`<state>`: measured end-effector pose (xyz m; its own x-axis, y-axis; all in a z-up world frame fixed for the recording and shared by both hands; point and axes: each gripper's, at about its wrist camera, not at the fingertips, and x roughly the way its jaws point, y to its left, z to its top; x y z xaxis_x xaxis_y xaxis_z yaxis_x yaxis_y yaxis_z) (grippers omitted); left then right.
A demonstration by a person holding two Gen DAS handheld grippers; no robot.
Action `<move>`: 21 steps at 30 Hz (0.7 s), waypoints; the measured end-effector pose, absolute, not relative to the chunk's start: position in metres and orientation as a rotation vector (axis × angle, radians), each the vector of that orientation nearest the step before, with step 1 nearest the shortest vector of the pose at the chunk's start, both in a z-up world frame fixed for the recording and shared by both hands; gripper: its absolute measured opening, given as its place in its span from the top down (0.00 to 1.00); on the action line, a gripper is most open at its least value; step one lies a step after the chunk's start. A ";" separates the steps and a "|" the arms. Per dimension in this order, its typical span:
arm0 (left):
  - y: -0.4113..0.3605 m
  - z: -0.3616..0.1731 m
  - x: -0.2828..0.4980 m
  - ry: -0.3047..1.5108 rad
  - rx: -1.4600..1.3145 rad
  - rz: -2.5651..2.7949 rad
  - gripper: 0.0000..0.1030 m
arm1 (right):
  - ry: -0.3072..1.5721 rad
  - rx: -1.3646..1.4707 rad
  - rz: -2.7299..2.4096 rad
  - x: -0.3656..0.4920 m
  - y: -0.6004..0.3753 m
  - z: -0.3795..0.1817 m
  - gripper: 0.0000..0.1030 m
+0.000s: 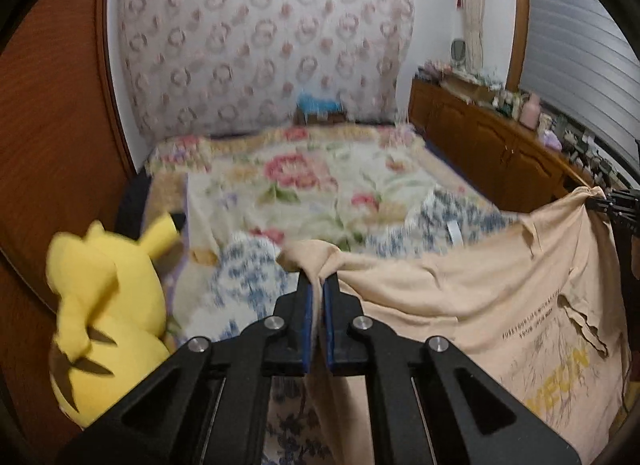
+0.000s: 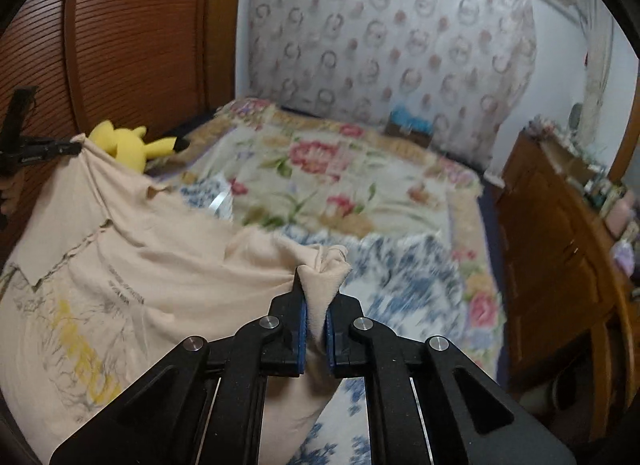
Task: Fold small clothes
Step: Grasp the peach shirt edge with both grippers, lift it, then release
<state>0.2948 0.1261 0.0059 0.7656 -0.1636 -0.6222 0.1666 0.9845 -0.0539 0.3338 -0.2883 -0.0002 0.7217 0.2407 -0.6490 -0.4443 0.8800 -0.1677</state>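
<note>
1. Bedroom setting: a bed (image 1: pixel 304 201) with a floral blanket fills the middle, and a patterned headboard cover (image 1: pixel 260 45) stands at its far end.
2. Wooden cabinets (image 1: pixel 480 137) crowded with small items run along the right side; a brown slatted panel (image 2: pixel 132 37) lines the left.
3. A yellow plush toy (image 1: pixel 108 305) sits at the near left of the bed.
4. A beige T-shirt (image 1: pixel 480 305) with yellow lettering hangs stretched between the two tools, above a blue-and-white floral cloth (image 2: pixel 400 297) on the near part of the bed.
5. The left tool (image 1: pixel 318 285) is clamped narrow on a bunched corner of the shirt.
6. The right tool (image 2: pixel 316 293) pinches another bunched corner between its blue pads (image 2: pixel 303 329).
7. Both views are blurred.
</note>
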 end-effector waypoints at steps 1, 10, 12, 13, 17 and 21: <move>0.127 0.013 0.296 0.659 0.004 -0.177 0.97 | 0.660 -0.332 0.375 0.337 -0.287 0.006 0.96; 0.131 0.051 0.295 0.594 0.014 -0.137 0.97 | 0.657 -0.320 0.299 0.341 -0.291 0.022 0.96; 0.134 0.045 0.282 0.597 0.020 -0.148 0.97 | 0.653 -0.328 0.318 0.324 -0.289 0.019 0.96; 0.134 0.040 0.272 0.603 0.024 -0.152 0.97 | 0.652 -0.328 0.331 0.315 -0.287 0.018 0.96; 0.131 0.022 0.232 0.611 0.031 -0.169 0.97 | 0.638 -0.330 0.375 0.269 -0.285 0.011 0.96; 0.130 0.009 0.179 0.601 0.018 -0.196 0.97 | 0.638 -0.314 0.409 0.221 -0.291 0.000 0.96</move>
<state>0.1791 0.1301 0.0089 0.8066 -0.1781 -0.5636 0.1888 0.9812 -0.0399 0.2211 -0.2912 0.0002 0.7285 0.2695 -0.6298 -0.4590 0.8745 -0.1568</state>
